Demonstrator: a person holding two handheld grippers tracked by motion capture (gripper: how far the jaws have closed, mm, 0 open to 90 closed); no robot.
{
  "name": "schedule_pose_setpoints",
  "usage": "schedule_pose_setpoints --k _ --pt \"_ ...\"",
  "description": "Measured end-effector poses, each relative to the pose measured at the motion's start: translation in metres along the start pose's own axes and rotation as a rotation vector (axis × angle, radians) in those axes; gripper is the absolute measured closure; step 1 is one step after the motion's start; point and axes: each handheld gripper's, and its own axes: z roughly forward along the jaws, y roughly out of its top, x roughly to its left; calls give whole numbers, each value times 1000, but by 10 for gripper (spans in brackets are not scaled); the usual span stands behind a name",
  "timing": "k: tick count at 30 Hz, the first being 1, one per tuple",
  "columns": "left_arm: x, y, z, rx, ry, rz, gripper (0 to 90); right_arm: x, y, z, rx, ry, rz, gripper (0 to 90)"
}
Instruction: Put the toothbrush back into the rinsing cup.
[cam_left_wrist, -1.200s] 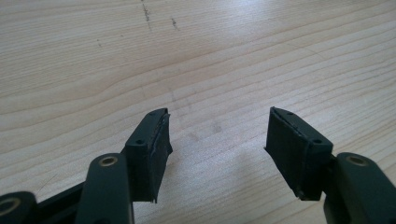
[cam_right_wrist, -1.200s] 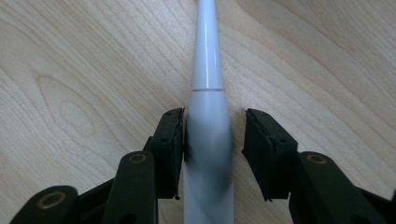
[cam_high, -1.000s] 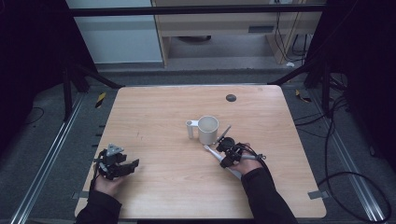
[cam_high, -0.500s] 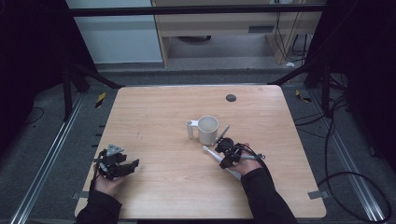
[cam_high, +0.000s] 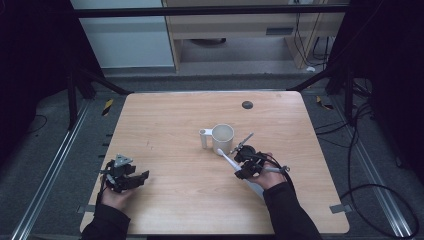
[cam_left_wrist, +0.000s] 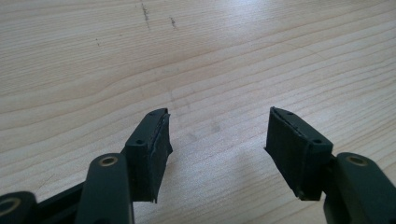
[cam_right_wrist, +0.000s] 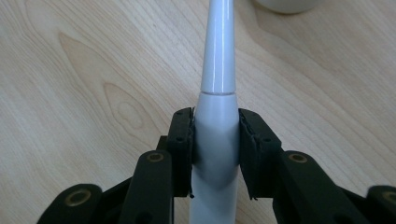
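A white mug (cam_high: 222, 138) stands upright near the middle of the wooden table (cam_high: 175, 125), its handle pointing left. My right gripper (cam_high: 247, 162) is just right of and nearer than the mug, shut on the thick handle of a white toothbrush (cam_high: 226, 158). In the right gripper view the toothbrush (cam_right_wrist: 217, 70) runs forward from between the pads (cam_right_wrist: 181, 140) toward the mug's base (cam_right_wrist: 287, 4), its tip out of frame. My left gripper (cam_high: 125, 177) rests low at the table's near left, open. In the left gripper view its fingers (cam_left_wrist: 152, 144) have only bare wood between them.
A small dark round disc (cam_high: 247, 104) lies on the table behind the mug. The table's front edge (cam_high: 215, 232) runs close to both forearms. Metal frame rails (cam_high: 55, 165) and cables (cam_high: 370, 190) lie on the floor at either side.
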Motion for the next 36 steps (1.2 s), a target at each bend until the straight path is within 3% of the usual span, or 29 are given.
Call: schedule_pose_setpoints --k 4,11,12,14,17,18,20,21,23,27,28,29,36 --pt "0 0 0 2 0 0 385 -2 -6 -17 -79 -10 19 680" --pt "0 0 0 1 0 0 385 -6 -13 -34 -163 -19 40 679" --pt "0 0 0 0 0 0 385 -8 -16 -39 -202 -28 50 680" --pt "0 0 0 1 0 -1 385 -9 -17 -40 -211 -29 53 680" --pt "0 0 0 1 0 -1 385 -12 -22 -48 -288 -44 70 679" --pt "0 0 0 1 1 -1 385 -12 -22 -48 -288 -44 70 679" --pt "0 0 0 0 1 -1 385 -14 -24 -54 -359 -56 87 679" --pt "0 0 0 0 1 -1 385 -14 -24 -54 -359 -56 87 679" --pt "0 0 0 0 1 -1 385 -15 -27 -59 -440 -61 104 678" --pt "0 0 0 0 2 -1 385 -16 -29 -66 -543 -68 131 678" --pt "0 0 0 0 2 0 385 -16 -29 -66 -543 -68 131 678" --pt "0 0 0 0 2 0 385 -16 -29 -68 -587 -68 146 678" --pt "0 0 0 -2 3 0 385 -15 -27 -72 -673 -79 175 678"
